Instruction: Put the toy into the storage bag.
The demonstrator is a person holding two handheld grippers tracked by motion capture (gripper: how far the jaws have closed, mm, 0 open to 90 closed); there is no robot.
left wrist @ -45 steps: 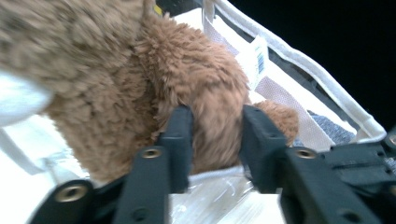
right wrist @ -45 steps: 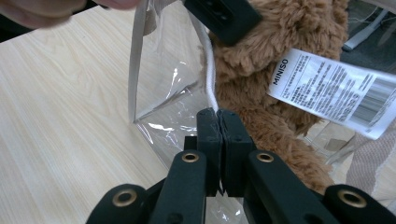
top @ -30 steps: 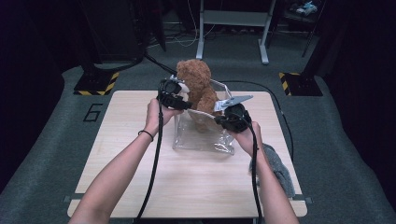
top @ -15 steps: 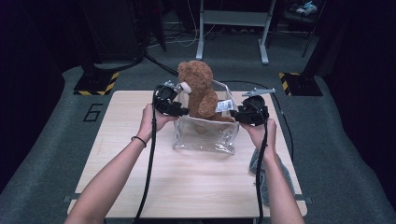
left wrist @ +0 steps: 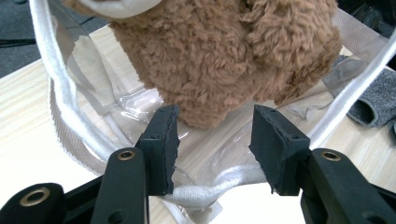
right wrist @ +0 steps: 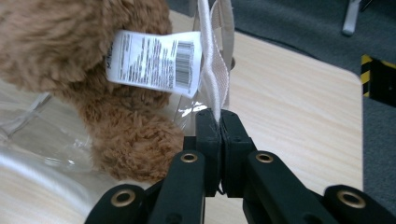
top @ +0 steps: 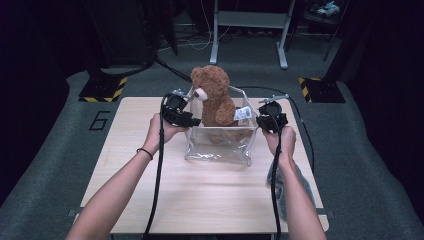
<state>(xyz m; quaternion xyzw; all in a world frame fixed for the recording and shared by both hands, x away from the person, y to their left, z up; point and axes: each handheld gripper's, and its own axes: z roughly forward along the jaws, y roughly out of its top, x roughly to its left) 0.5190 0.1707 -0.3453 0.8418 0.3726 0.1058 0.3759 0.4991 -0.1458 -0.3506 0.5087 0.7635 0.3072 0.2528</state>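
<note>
A pale wooden surface (top: 150,180) stands on grey carpet (top: 55,170) marked with a black "6" (top: 99,120). A grey cloth (top: 305,187) lies at the surface's right edge, partly hanging over it. Two black-and-yellow striped plates (top: 102,89) sit on the floor behind, and a pale metal frame (top: 250,25) stands farther back.

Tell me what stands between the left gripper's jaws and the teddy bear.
Nothing solid: the left gripper straddles the clear bag's white rim, jaws apart, and the teddy bear sits just beyond them inside the bag.
</note>
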